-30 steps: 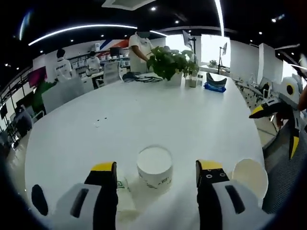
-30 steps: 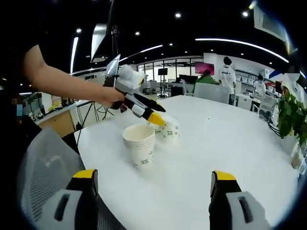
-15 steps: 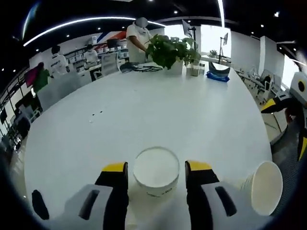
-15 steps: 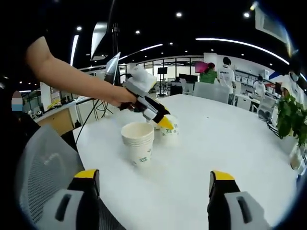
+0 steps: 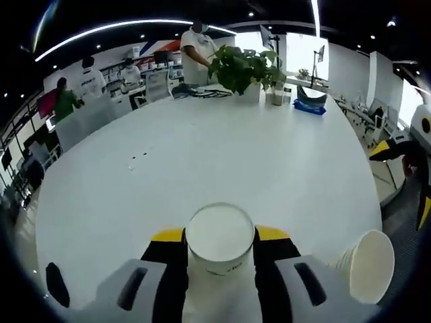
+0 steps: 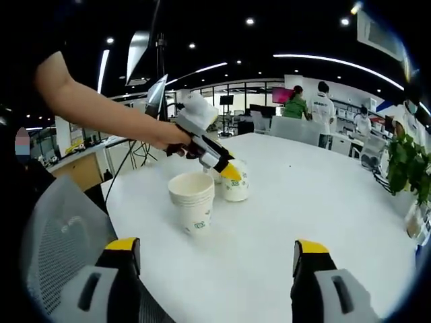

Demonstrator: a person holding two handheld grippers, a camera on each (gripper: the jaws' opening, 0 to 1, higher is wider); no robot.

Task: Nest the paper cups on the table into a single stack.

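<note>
Lower wall of single paper cup [image 5: 220,241] hidden behind left gripper [image 5: 220,237] jaws. Cup stack [image 5: 367,264] cut by view's lower right edge. Print on stack too small to read. Far table items blurred.

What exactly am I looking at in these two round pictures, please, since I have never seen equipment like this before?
There is no robot here: a person holds a two-jaw grasping tool in each hand, and a fisheye camera rides on each one. The left gripper view looks along the left tool, whose yellow-tipped jaws are closed on a single paper cup standing on the white table. A stack of cups sits beside it. The right gripper view looks along the right tool, which is open and holds nothing. In that view you see the same stack, the cup behind it, and the person's hand holding the left tool. A potted plant stands at the table's far end.
</note>
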